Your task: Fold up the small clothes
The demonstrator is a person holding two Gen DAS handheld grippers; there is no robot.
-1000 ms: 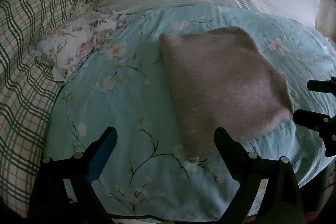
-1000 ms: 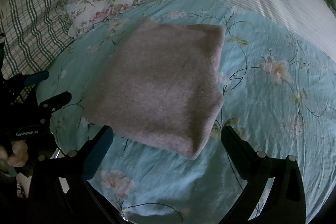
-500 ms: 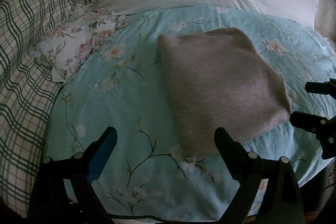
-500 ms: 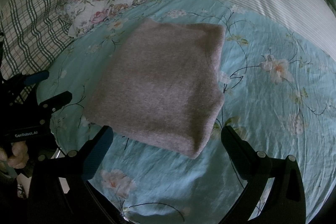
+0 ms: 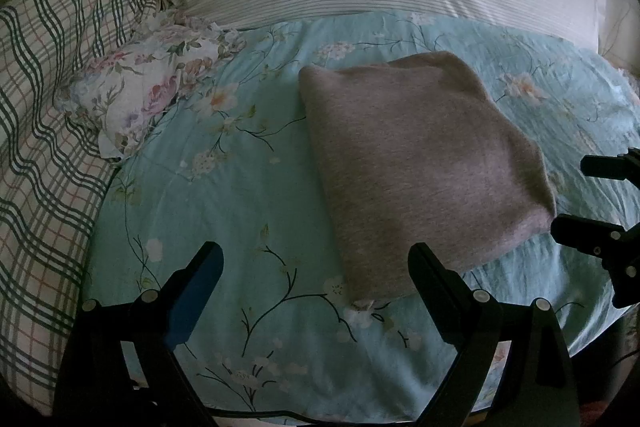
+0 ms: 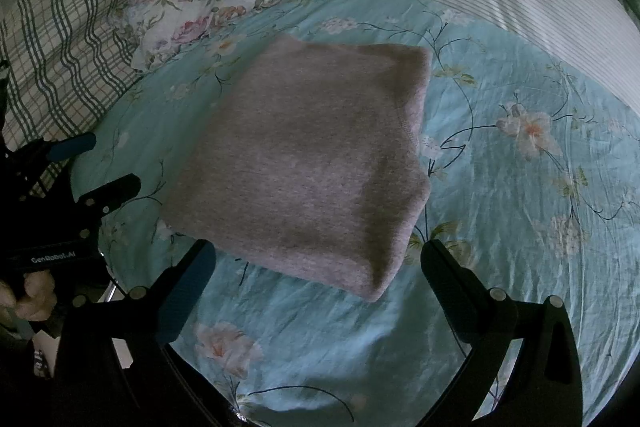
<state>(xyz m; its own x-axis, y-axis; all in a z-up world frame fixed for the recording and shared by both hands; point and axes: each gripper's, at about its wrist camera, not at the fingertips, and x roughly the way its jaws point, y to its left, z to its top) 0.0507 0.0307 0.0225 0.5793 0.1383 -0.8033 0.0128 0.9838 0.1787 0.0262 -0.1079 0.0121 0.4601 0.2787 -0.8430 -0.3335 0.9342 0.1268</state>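
Garment [image 6: 304, 163] folded, clear of spread fingers [image 6: 188, 279]

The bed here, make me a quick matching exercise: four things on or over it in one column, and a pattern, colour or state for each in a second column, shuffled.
Column one:
1. folded garment
2. small pillow
3. bedsheet
4. left gripper

Column two:
A. turquoise with a flower print
B. open, holding nothing
C. plain grey-pink, lying flat
D. white with pink roses

Pairs: 1-C, 2-D, 3-A, 4-B
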